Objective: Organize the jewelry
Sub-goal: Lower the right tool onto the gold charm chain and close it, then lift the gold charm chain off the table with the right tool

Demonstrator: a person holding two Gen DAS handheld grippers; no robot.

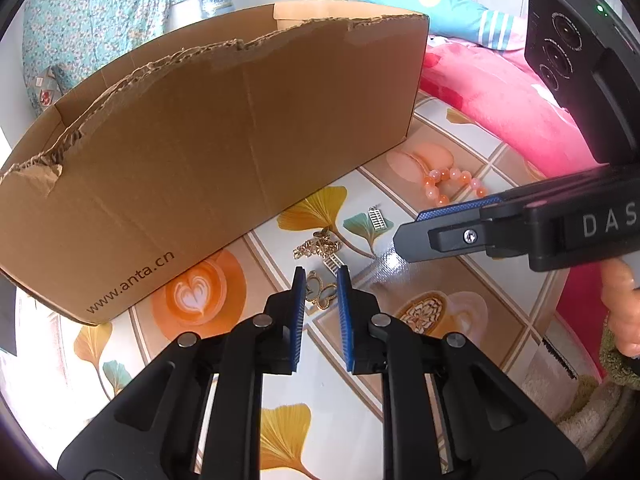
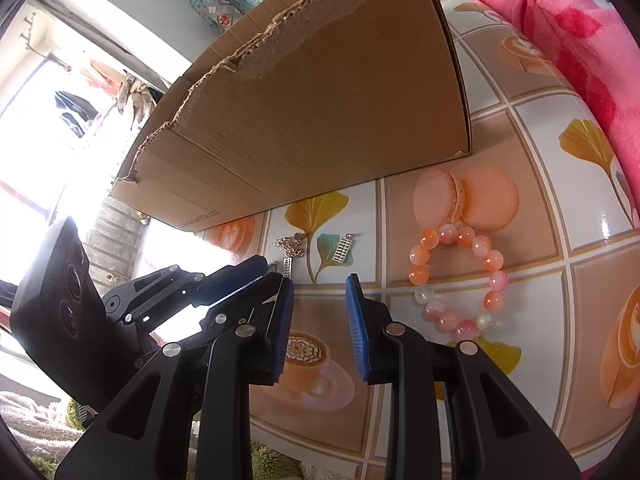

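Butterfly pendant (image 1: 320, 293) left view only, bracelet (image 2: 460, 280) whole right

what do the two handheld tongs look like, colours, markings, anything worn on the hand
Both tongs, left and right, are matte black plastic linkages with silver pivot pins and blue ribbed pads inside each finger. The right tongs' body carries white letters "DAS" and a black camera block with round lenses and a green light. The hand on the grip shows a fuzzy olive-green cuff.
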